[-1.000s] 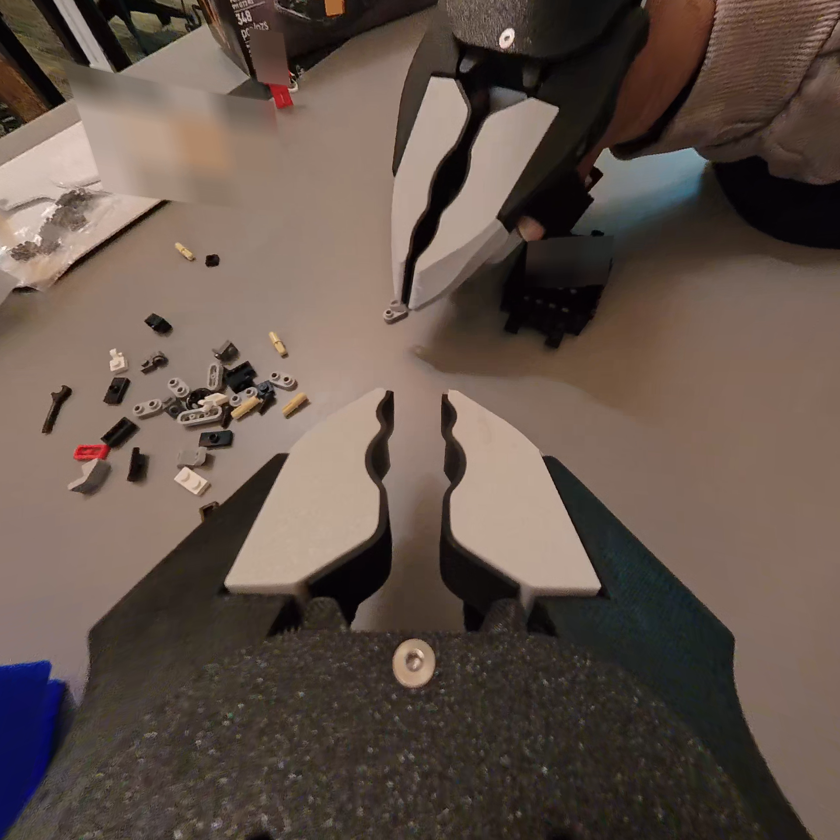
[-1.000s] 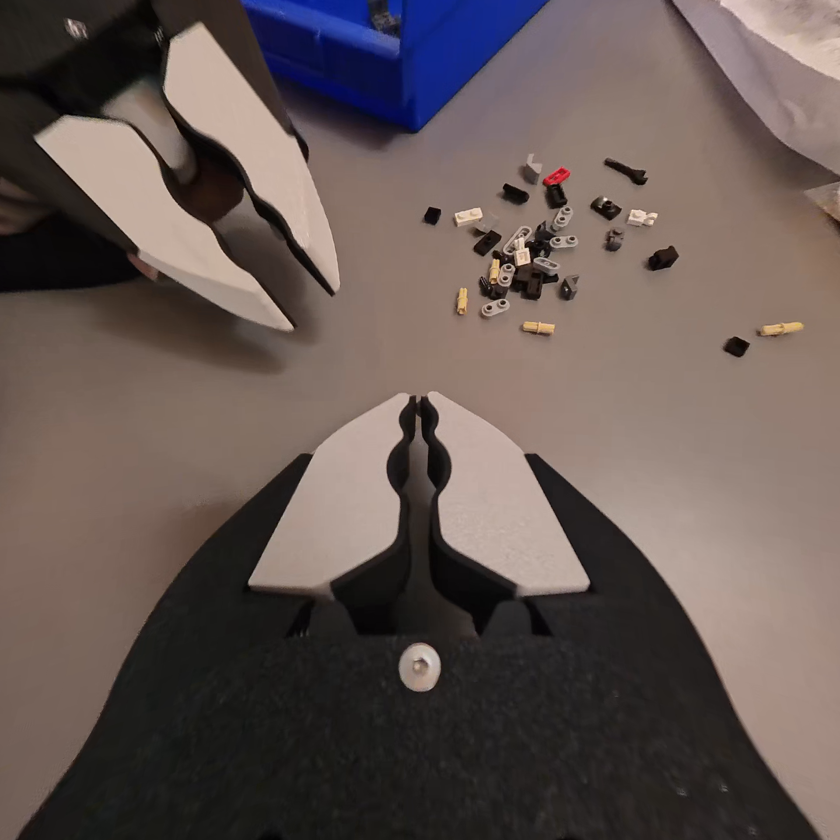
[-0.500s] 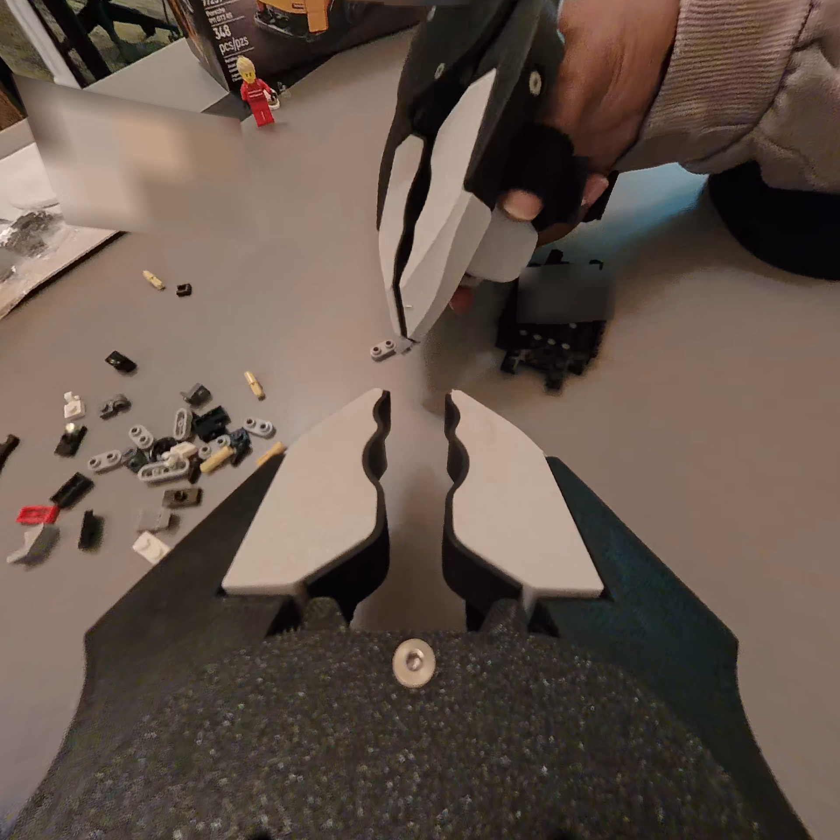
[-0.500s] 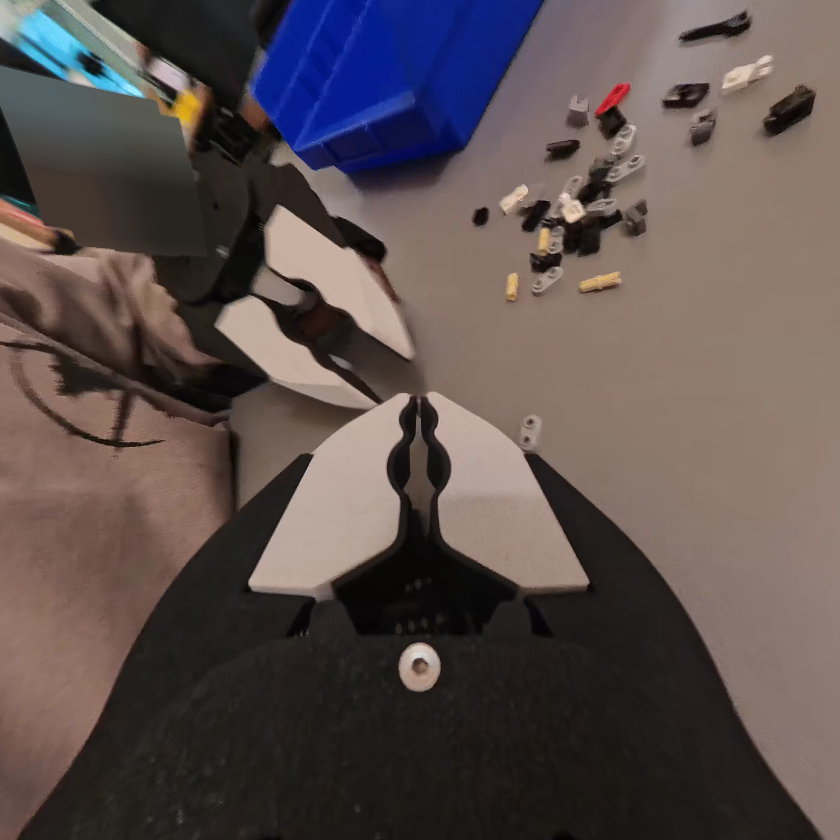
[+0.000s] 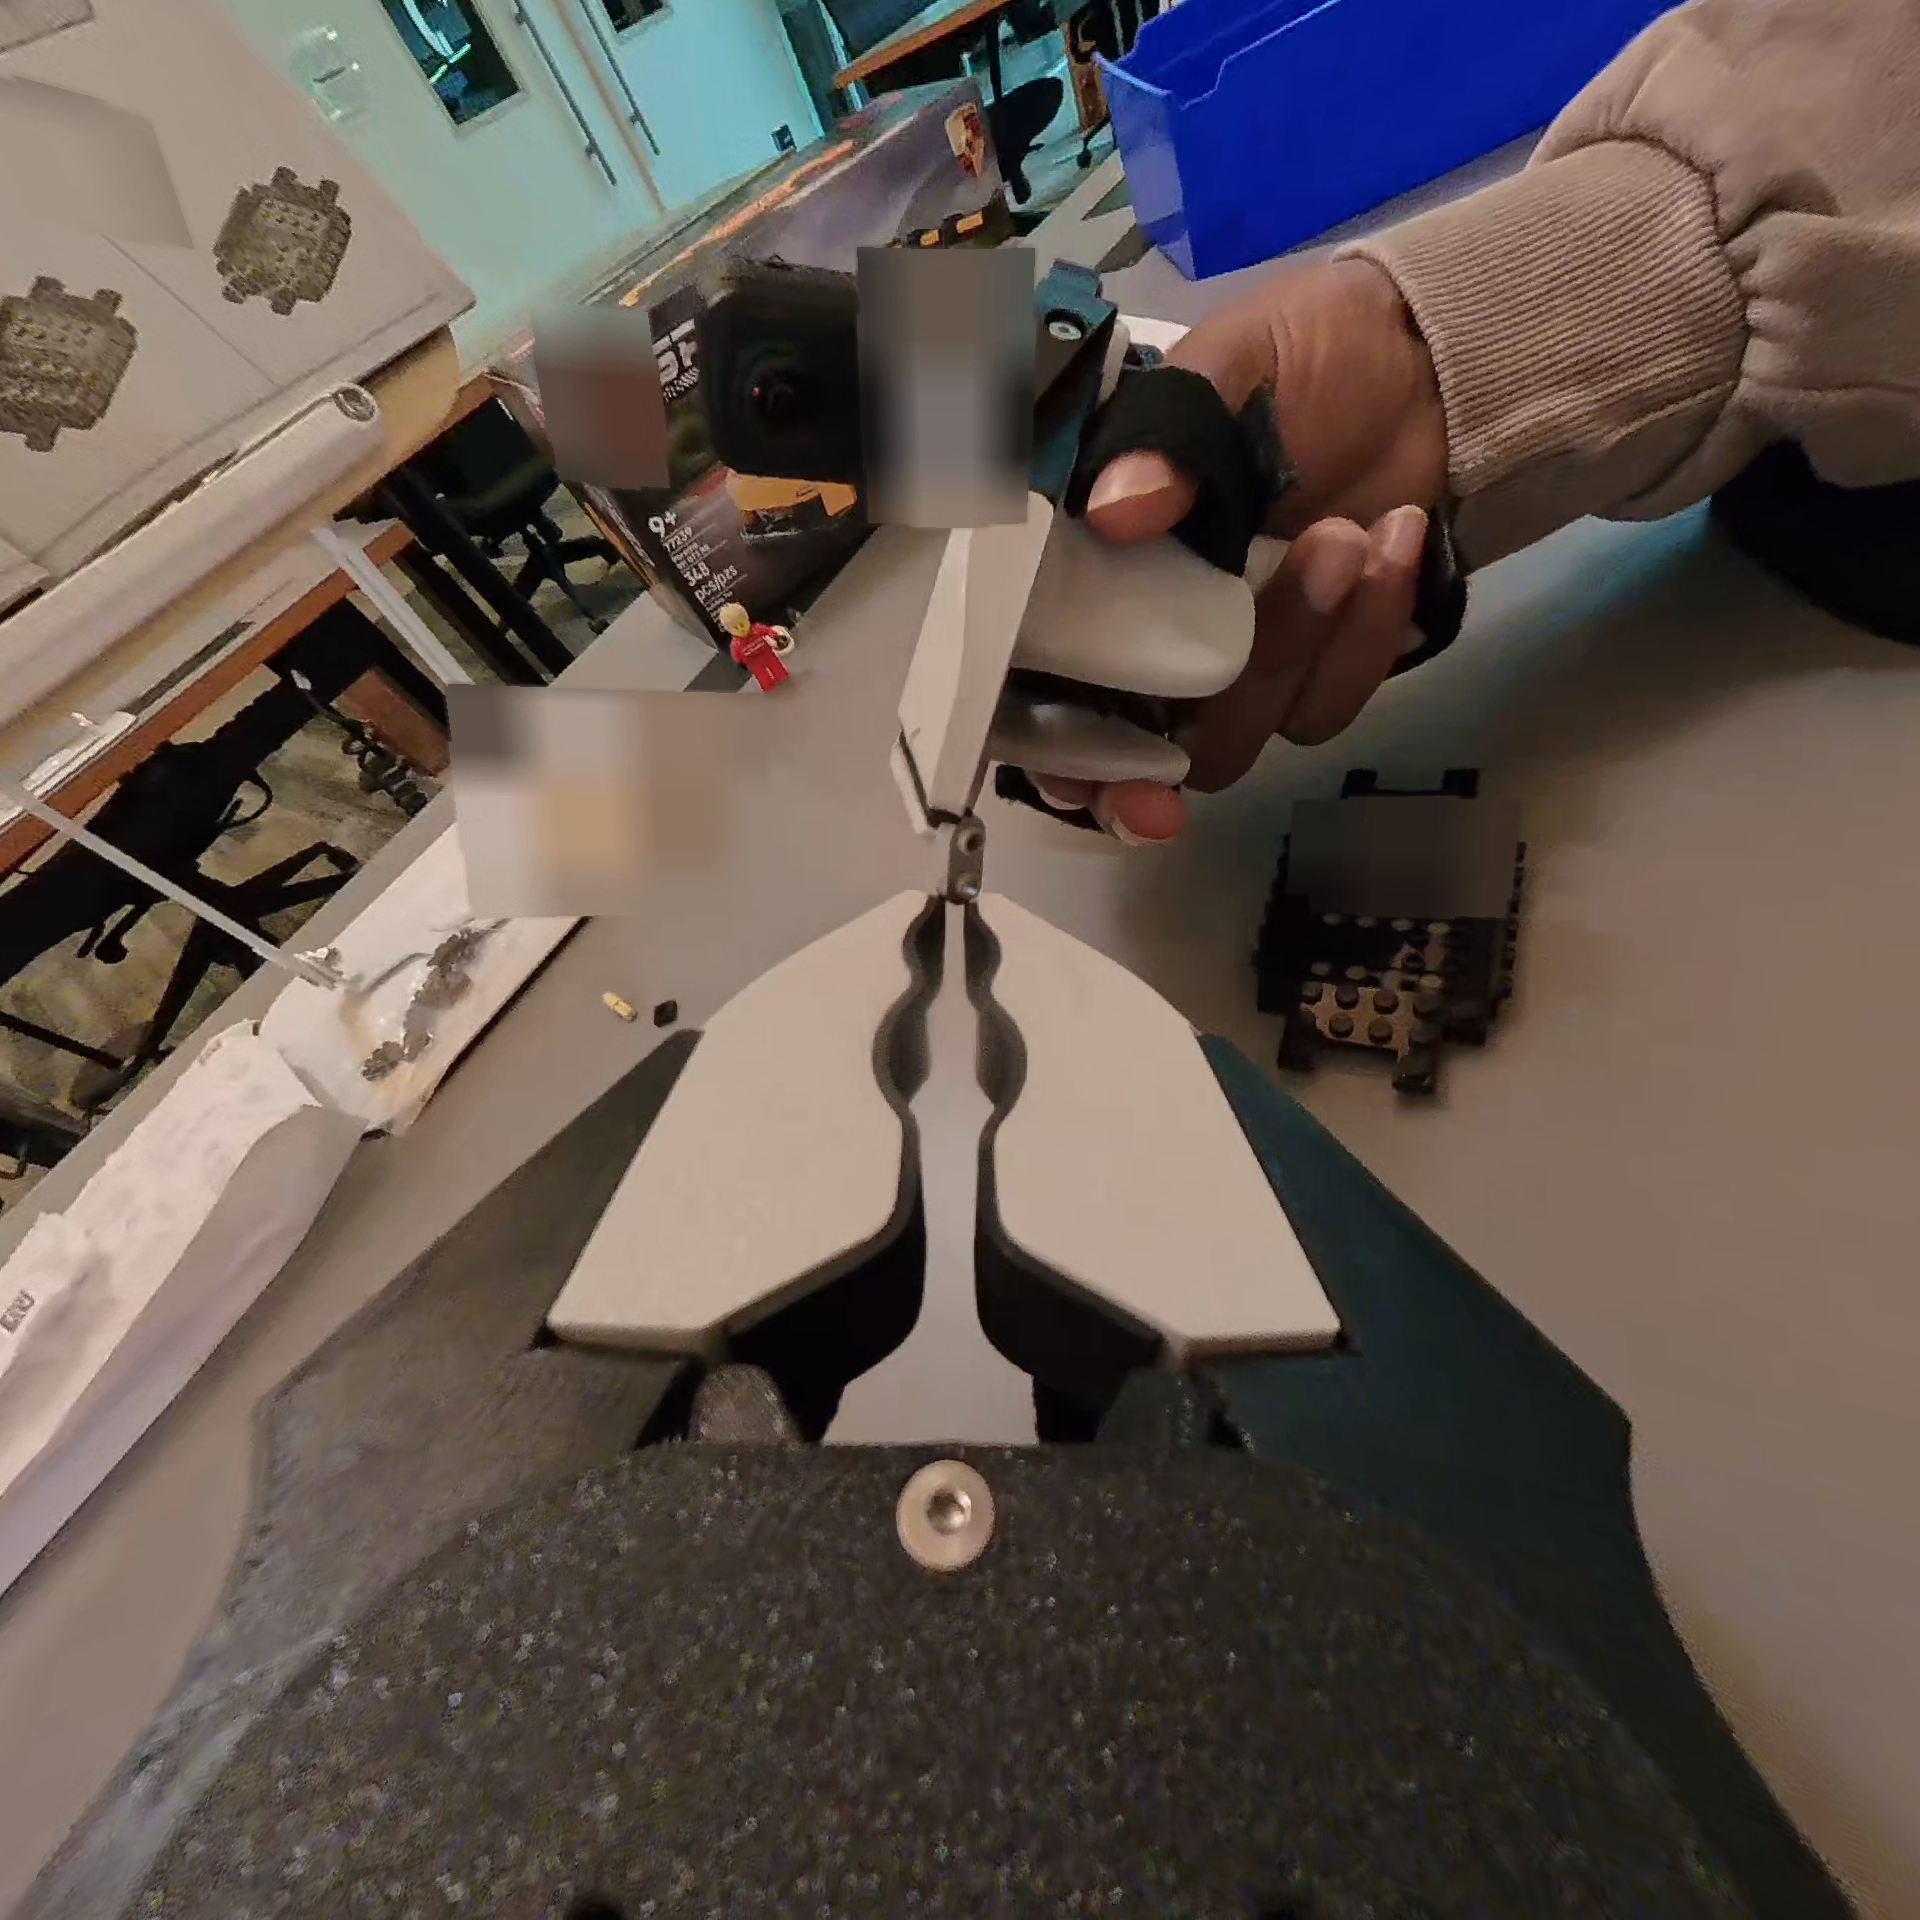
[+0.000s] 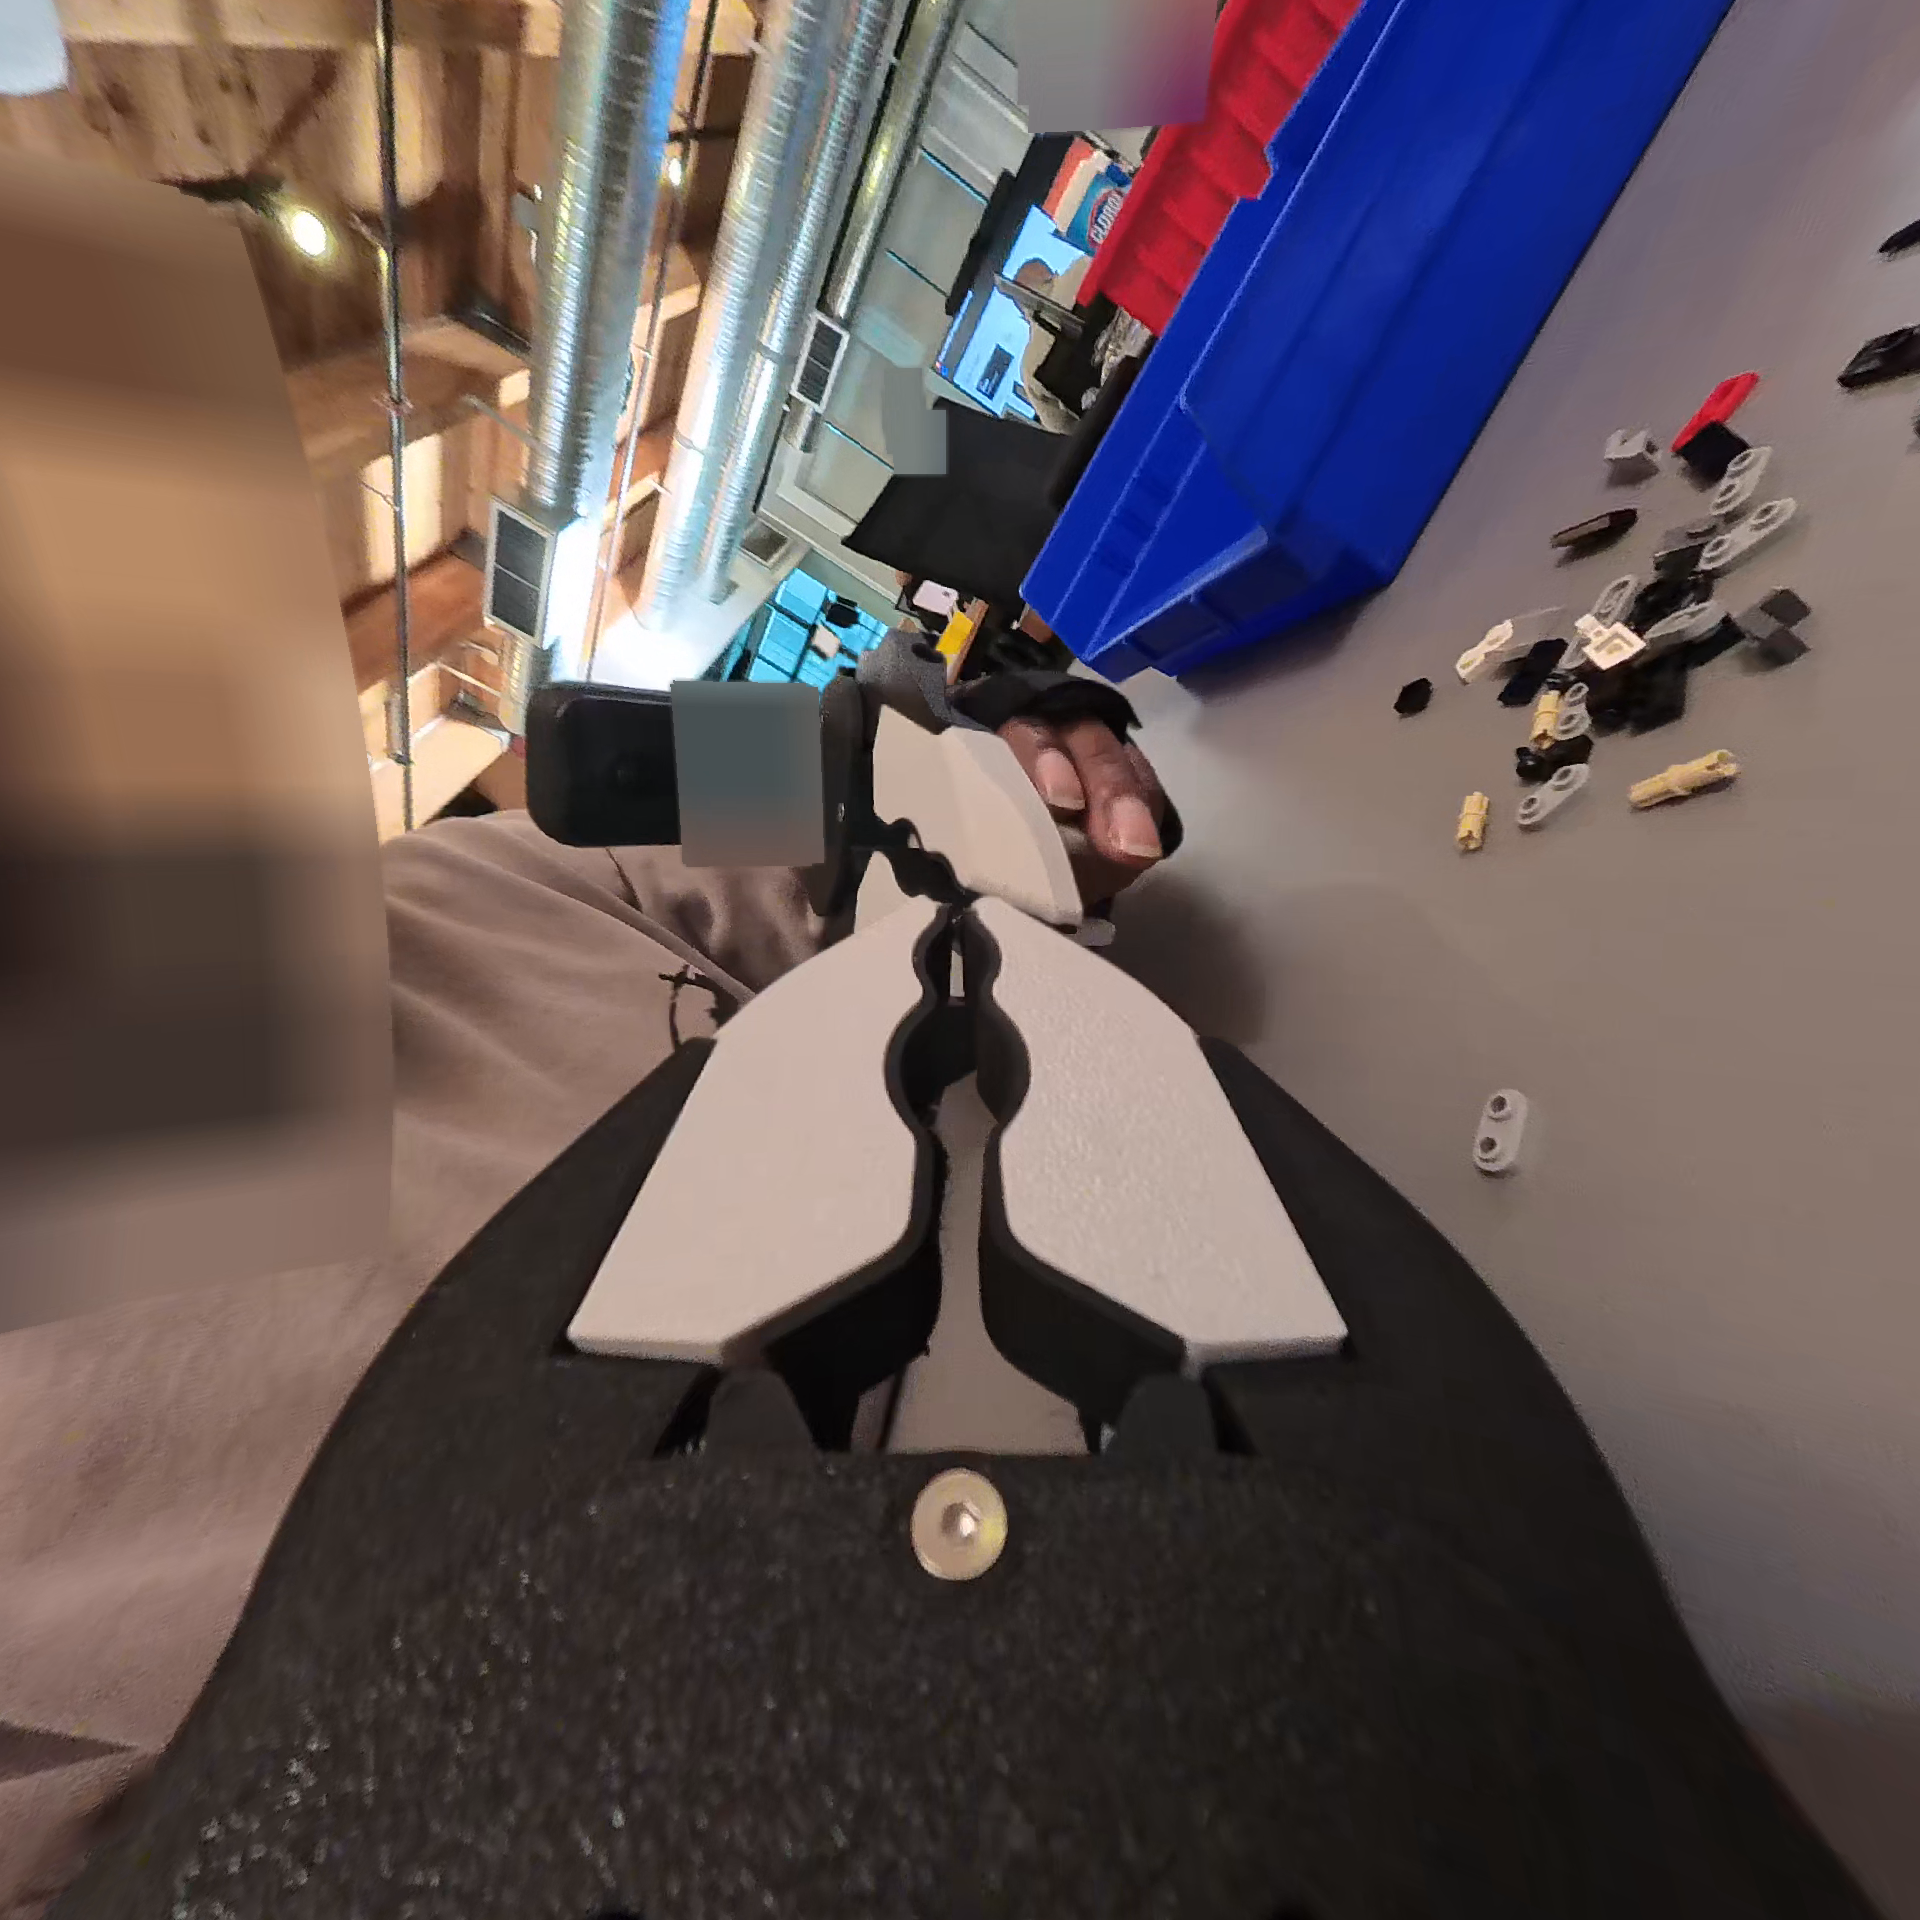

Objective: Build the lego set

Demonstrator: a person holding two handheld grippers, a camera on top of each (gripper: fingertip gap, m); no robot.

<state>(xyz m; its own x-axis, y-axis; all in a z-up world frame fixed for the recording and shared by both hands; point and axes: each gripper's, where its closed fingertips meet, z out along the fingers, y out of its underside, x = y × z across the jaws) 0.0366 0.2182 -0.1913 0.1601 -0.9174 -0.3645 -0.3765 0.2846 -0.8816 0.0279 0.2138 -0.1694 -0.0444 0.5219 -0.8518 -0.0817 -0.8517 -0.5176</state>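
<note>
My left gripper is shut, its tips a hair apart, with nothing visible between them. My right gripper is shut and rolled on its side, raised off the grey table. The two grippers point at each other, tips almost touching; the right gripper comes down from above, and the left gripper shows past my right tips. A small grey two-hole piece shows just past my left tips. In the right wrist view this piece lies on the table, apart from my fingers. The black lego assembly stands to the right.
A pile of loose small pieces lies near a blue bin. The set's box and a red minifigure stand at the back. Bags of parts on paper lie left, below the instruction booklet. Less than 4 cm separates the two grippers' tips.
My left gripper has gone from open to shut and tilted up. My right gripper has rolled sideways and lifted, and its tips now meet my left tips. The grey piece stays on the table.
</note>
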